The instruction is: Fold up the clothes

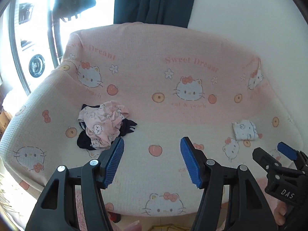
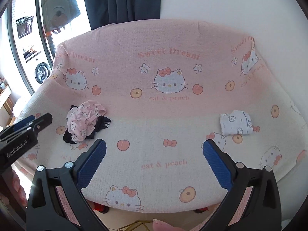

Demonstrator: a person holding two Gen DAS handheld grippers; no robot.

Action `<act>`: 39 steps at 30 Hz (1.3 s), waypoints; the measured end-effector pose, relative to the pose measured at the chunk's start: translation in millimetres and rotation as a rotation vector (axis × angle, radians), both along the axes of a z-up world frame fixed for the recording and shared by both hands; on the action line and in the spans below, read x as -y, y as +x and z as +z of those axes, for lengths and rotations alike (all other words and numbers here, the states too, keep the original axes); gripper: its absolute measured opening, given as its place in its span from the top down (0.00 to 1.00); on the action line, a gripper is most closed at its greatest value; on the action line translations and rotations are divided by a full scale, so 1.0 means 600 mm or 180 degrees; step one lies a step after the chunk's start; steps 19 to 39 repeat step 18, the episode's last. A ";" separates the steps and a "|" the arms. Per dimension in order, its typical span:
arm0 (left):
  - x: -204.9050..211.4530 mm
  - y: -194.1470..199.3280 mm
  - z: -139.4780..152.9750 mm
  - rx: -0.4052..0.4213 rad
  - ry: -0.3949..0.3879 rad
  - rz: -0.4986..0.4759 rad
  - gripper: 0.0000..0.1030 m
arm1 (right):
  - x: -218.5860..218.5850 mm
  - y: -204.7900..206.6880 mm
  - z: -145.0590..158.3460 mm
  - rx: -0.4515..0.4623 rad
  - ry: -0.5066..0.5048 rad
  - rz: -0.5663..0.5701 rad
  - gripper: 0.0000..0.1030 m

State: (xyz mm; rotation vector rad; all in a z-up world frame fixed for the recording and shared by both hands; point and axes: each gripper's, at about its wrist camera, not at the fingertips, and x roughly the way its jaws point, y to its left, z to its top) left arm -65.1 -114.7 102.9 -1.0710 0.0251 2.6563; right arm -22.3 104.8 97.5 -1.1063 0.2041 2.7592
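1. The left claw (image 1: pixel 152 144) is spread wide, holding nothing, above the sofa cover (image 1: pixel 173 38).
2. The right claw (image 2: pixel 154 148) is spread wide too, also holding nothing.
3. A crumpled pile of clothes (image 1: pixel 104 124), pink print over dark pieces, lies on the seat's left side.
4. A folded white garment (image 2: pixel 235 123) lies well apart on the right side.

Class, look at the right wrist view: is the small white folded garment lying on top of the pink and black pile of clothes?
No. The white folded garment lies alone on the right of the sofa cover, far from the pile of clothes on the left.
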 end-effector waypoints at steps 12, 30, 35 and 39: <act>0.023 0.116 -0.045 0.0065 -0.0225 0.0174 0.28 | 0.022 0.106 -0.062 0.0373 0.0052 0.0039 0.01; 0.028 0.106 -0.060 0.0234 0.0030 0.0068 0.28 | 0.024 0.100 -0.066 0.0416 0.0053 0.0058 0.01; 0.028 0.106 -0.060 0.0234 0.0030 0.0068 0.28 | 0.024 0.100 -0.066 0.0416 0.0053 0.0058 0.01; 0.028 0.106 -0.060 0.0234 0.0030 0.0068 0.28 | 0.024 0.100 -0.066 0.0416 0.0053 0.0058 0.01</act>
